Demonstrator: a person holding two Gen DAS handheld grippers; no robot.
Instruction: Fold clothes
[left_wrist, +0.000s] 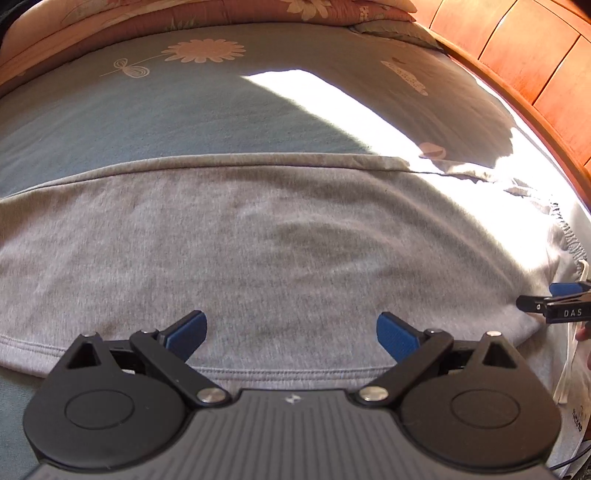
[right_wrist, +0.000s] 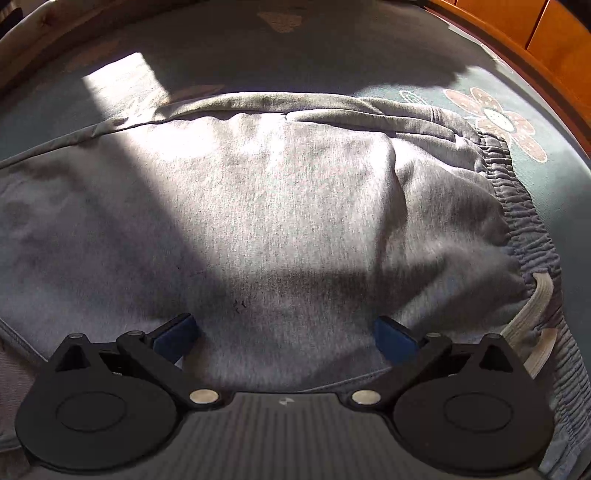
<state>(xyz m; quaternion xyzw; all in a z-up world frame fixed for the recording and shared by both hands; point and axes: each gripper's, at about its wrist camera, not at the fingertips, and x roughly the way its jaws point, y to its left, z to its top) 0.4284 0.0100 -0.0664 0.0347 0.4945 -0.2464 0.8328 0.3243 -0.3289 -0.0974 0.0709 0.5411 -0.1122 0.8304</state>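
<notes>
**Grey garment flat on the bed, both tongs spread wide**

Sunlit bed sheet (left_wrist: 155, 110), blue-grey with printed flowers, carries one grey knit garment (left_wrist: 258, 240) laid out flat — it looks like sweatpants, with a gathered elastic waistband (right_wrist: 524, 206) at its right end and one pale drawstring (right_wrist: 535, 306) looping out there. A hard patch of sun cuts across the sheet and the cloth.

Past the far edge of the garment the sheet lies bare up to a folded floral quilt (left_wrist: 221, 14). Along the right runs a wooden panelled bed frame (left_wrist: 535, 66), close to the waistband end. The stitched near hem runs just ahead of the left tongs.

Two tongs are in play. The left tongs (left_wrist: 291, 328) hang above the near hem, blue pads far apart, gripping nothing. The right tongs (right_wrist: 286, 332) sit over the cloth near the waistband, likewise released with nothing between the pads — whether the pads touch the fabric I cannot tell. In the left wrist view the right tongs' tip shows at the right margin, beside the garment's corner.
</notes>
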